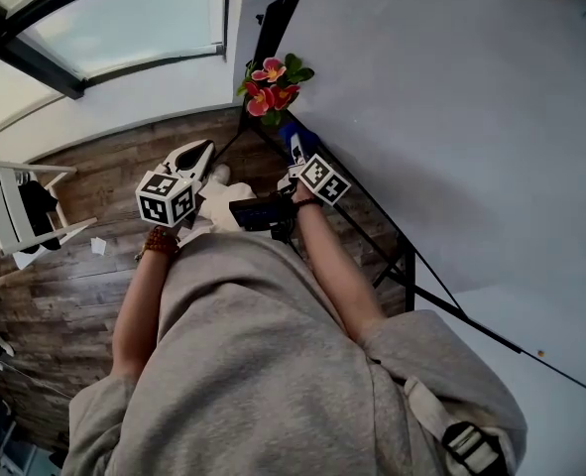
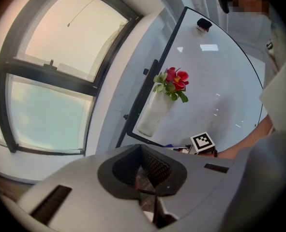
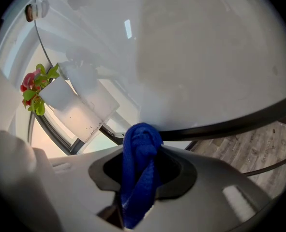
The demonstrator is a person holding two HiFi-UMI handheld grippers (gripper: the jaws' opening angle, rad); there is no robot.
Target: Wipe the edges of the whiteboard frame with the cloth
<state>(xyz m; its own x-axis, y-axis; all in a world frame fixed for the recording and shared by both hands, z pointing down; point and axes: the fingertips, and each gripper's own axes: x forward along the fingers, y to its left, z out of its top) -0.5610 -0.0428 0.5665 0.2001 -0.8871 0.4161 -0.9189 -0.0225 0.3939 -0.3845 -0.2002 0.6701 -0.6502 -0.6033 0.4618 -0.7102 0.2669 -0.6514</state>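
Here, I stand on a wood-plank floor point(image 1: 64, 291) facing a large whiteboard point(image 1: 441, 97), with a dark-framed window point(image 2: 46, 110) beyond its far edge and a white slatted chair point(image 1: 10, 211) off to my left. A white holder point(image 2: 153, 114) is fixed to the board near that far edge, and red and pink flowers point(image 2: 175, 79) with green leaves stick out of its top. My right gripper point(image 1: 295, 147) has its jaws clamped on a bunched blue cloth point(image 3: 139, 173), whose upper end pokes out past the jaws and meets the black whiteboard frame point(image 3: 230, 124) along the board's lower edge, just below the flowers. My left gripper point(image 1: 195, 157) hangs off the board over the floor, jaws drawn together with nothing between them. The head view alone shows my grey top, both bare forearms and the chair. The left gripper view alone takes in the full window, the holder's whole length and the marker cube point(image 2: 203, 141) of my other gripper down by the frame. The right gripper view alone shows the cloth pinched between the jaws and the plank floor under the board's bottom rail.
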